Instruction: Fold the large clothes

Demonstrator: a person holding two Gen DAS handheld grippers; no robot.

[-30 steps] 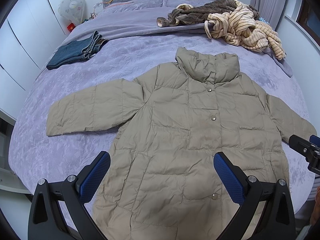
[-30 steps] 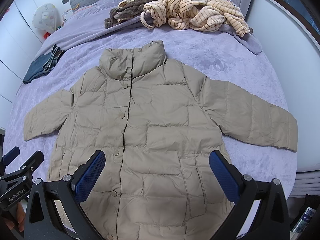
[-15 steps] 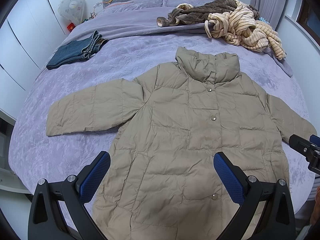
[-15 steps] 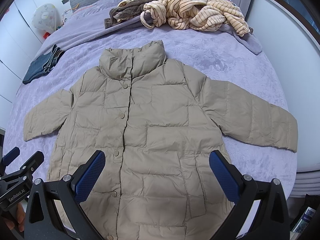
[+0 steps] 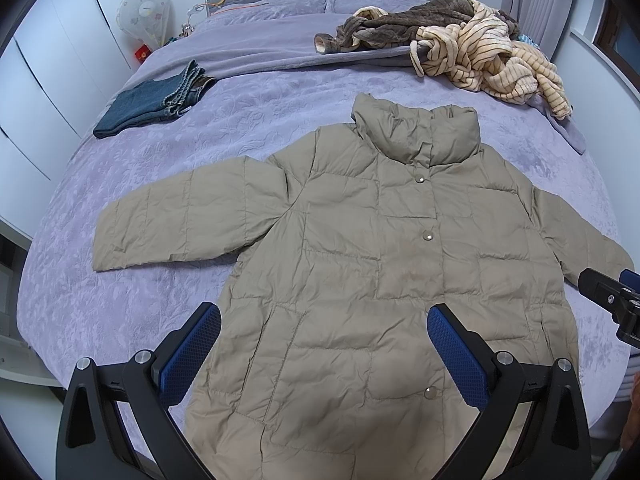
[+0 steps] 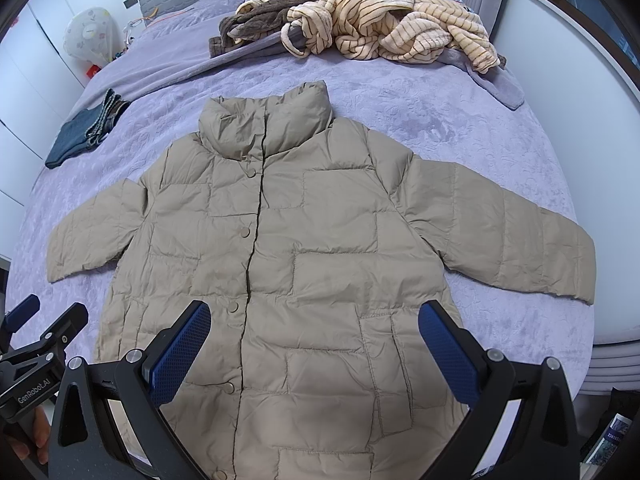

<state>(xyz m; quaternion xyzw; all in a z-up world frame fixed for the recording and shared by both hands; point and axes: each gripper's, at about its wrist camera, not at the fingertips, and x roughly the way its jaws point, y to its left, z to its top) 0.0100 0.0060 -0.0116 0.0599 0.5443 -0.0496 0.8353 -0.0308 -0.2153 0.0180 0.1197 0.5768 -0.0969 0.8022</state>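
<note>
Jacket (image 5: 360, 264) is laid flat on the bed (image 5: 120, 304), front up, snaps fastened, collar toward the headboard, hem toward the near edge. Both sleeves are spread outward from the jacket body, apparently so that each can be reached and folded inward.

Left gripper (image 5: 324, 350) is held released above the hem, left of the placket; nothing is grasped. Right gripper (image 6: 314, 350) is likewise released, above the hem right of the placket, over the pocket area. Neither is seen touching the jacket.

Folded jeans (image 5: 152, 104) are set beyond the left sleeve, well apart. A clothes heap (image 6: 360, 20) is left beyond the collar, probably awaiting folding.

No fold is yet made; sleeve folding is judged to come first.
</note>
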